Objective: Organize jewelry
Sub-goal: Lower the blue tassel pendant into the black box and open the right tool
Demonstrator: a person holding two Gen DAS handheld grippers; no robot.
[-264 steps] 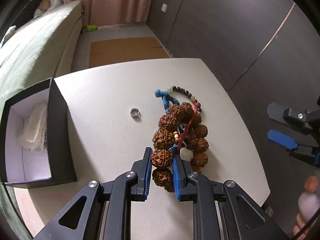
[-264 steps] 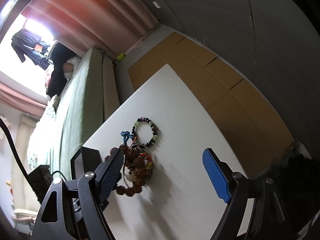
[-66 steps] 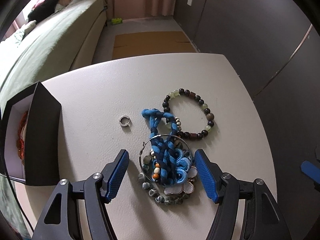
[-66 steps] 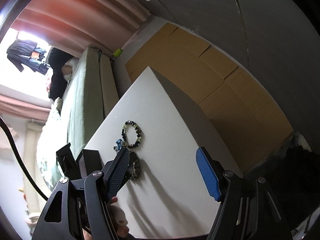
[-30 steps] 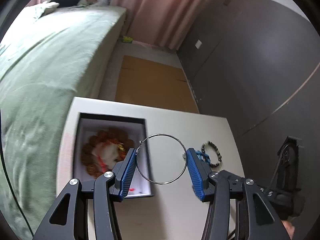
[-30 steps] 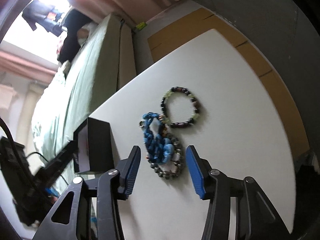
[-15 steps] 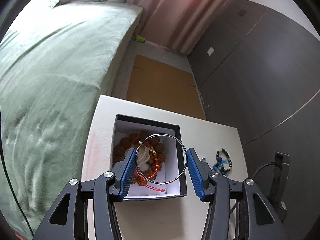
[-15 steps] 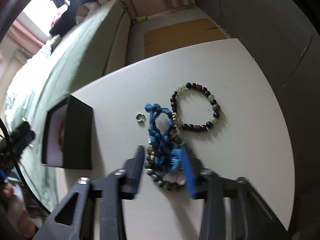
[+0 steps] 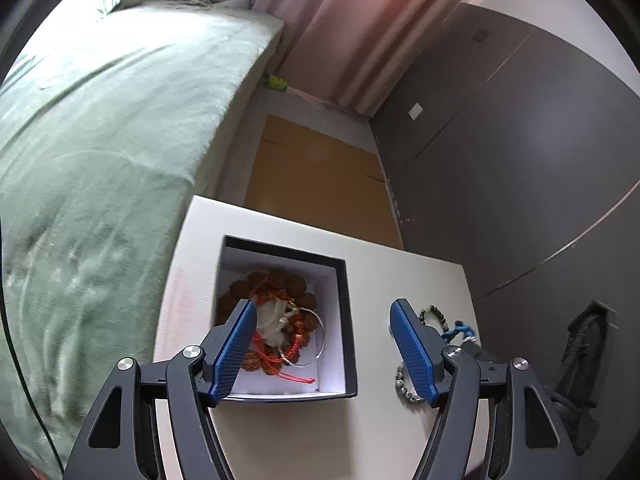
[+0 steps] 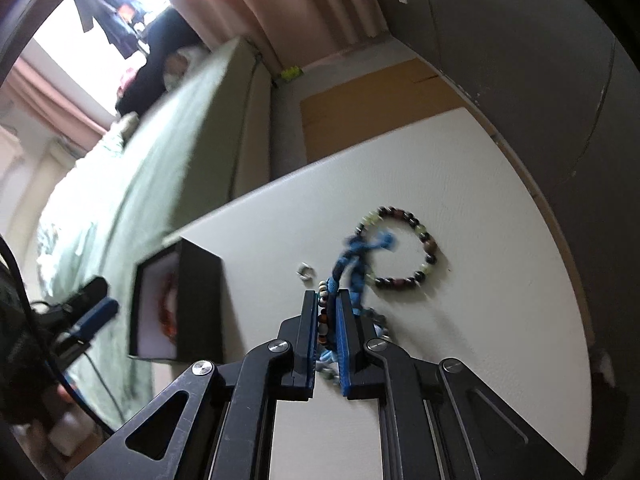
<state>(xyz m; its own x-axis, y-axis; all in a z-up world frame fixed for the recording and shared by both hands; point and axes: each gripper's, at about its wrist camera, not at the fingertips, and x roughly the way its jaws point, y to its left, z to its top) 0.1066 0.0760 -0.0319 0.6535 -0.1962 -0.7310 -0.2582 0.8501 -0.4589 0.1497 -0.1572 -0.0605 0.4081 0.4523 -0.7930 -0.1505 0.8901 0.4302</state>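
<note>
Hoop (image 9: 310, 338) dropped; right gripper (image 10: 329, 320) closing

No readable text, labels, brands or numbers in either wrist view.

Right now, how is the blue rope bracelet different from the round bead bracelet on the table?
The blue rope bracelet is braided cord; the bead bracelet is dark and pale green beads. The right gripper is closing on the blue one, while the bead bracelet lies untouched in an open ring. Both are still outside the black box.
</note>
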